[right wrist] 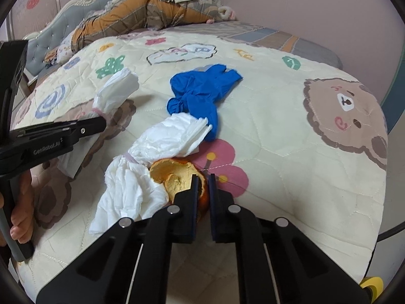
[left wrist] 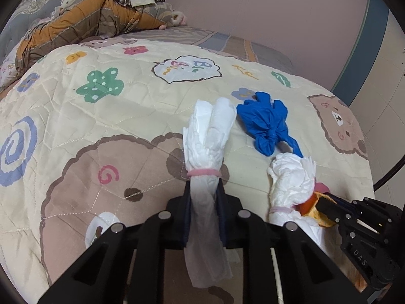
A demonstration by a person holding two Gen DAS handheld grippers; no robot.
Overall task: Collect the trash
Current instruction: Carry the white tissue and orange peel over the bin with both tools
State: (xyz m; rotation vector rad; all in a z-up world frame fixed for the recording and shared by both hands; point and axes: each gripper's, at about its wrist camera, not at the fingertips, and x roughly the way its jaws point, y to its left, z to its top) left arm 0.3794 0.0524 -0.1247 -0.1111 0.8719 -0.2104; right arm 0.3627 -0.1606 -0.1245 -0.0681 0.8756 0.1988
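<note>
Quilt (left wrist: 76, 106) carried the trash. Left gripper (left wrist: 203, 190) clamped a banded tissue bundle (left wrist: 207, 136); right gripper (right wrist: 202, 179) pinched orange peel (right wrist: 172, 177) beside another tissue (right wrist: 141, 177). Risk: brittle peel tearing; blue glove (right wrist: 200, 93) left behind.

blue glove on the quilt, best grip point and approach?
Grip the blue glove at its knotted neck, the only narrow bunched part; the rest lies flat on the quilt. Probably come from above, jaws across the knot, clear of the loose tissue bundle touching its tail.
</note>
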